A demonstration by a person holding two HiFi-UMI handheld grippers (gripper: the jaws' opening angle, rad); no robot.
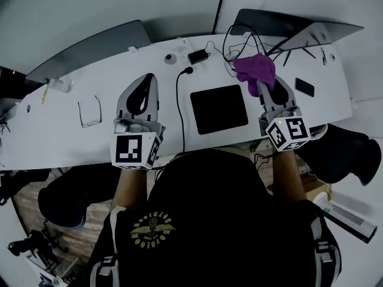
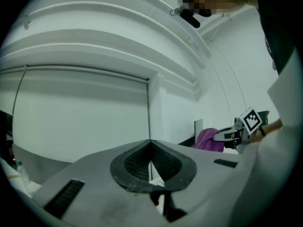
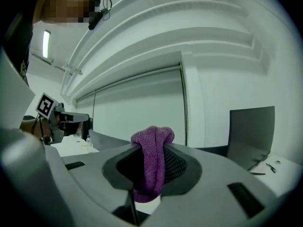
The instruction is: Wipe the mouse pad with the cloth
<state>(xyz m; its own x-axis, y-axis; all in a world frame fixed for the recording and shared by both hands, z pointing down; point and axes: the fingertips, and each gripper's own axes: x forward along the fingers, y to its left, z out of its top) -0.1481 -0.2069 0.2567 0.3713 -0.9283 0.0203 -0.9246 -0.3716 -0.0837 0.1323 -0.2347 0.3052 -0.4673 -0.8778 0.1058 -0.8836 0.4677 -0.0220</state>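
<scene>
The right gripper (image 3: 151, 151) clamps the purple fabric cloth (image 1: 256, 70); the left gripper (image 2: 150, 146) is closed on nothing. Lower the cloth flat onto the black square mouse pad (image 1: 219, 108), just left of the right gripper.

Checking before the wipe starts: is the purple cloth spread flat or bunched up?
Bunched up: the cloth hangs as a folded wad pinched between the jaws of the right gripper, not spread out.
</scene>
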